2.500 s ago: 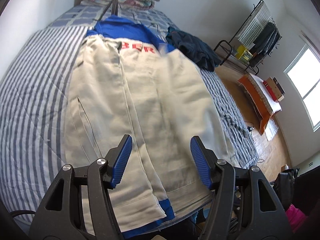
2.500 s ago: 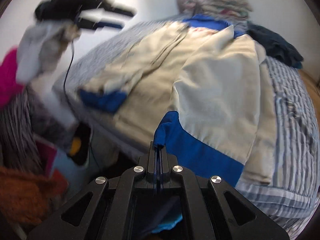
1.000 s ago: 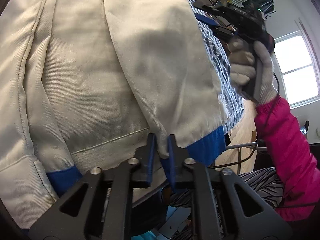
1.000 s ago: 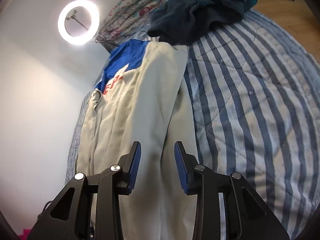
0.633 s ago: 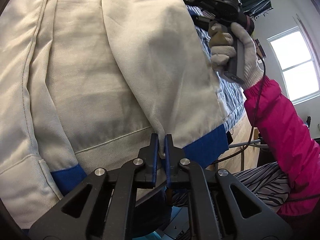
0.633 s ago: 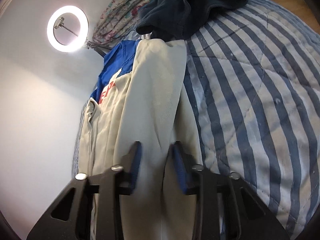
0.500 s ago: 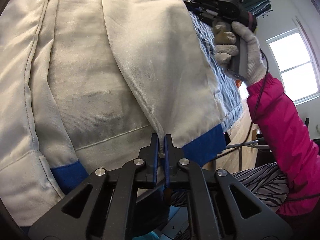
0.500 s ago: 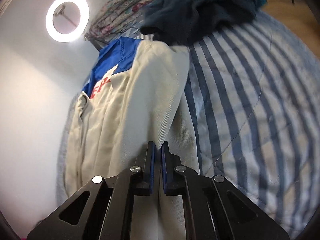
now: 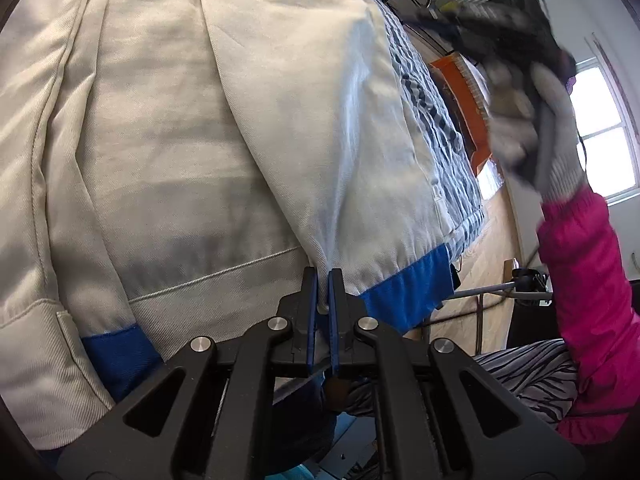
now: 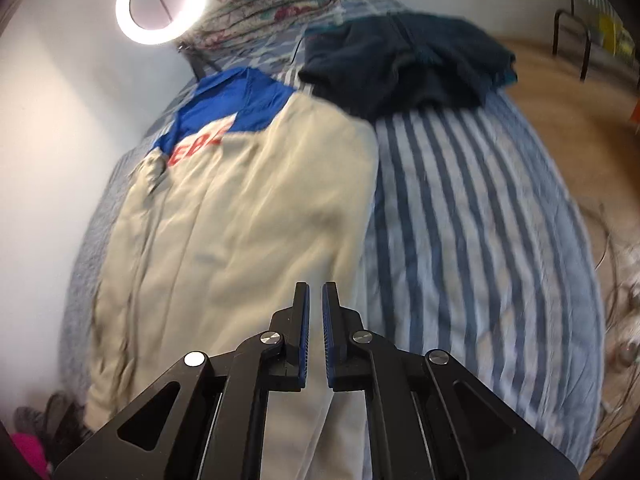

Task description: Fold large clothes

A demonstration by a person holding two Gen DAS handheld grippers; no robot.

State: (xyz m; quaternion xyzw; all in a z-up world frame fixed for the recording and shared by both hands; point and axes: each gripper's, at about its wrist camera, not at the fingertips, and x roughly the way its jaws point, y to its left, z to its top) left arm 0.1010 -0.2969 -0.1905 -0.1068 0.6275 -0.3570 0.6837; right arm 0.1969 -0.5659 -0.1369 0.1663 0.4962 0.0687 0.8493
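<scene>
left gripper [image 9: 323, 280]: clamped on the hem fold of the cream cotton jacket with blue trim [image 9: 224, 128].
right gripper [image 10: 315, 292]: closed; whether it pinches cloth, cannot tell.
jacket: flat on the blue-striped quilt [image 10: 472, 232].
left view only: gloved hand [image 9: 532, 128], pink sleeve [image 9: 584, 280].
right view only: ring light [image 10: 162, 0], dark navy garment [image 10: 404, 60].

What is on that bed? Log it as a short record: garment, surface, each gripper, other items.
garment: cream jacket with blue shoulders and hem band, lying flat, sleeves folded in
surface: blue-and-white striped bedcover
left gripper: shut, pinching the jacket's bottom edge beside the blue band
right gripper: shut, apparently on the jacket's side edge; blur makes the grip hard to confirm
other items: dark garment heaped beyond the jacket; folded floral quilt at the bed's far end; ring light, lit
</scene>
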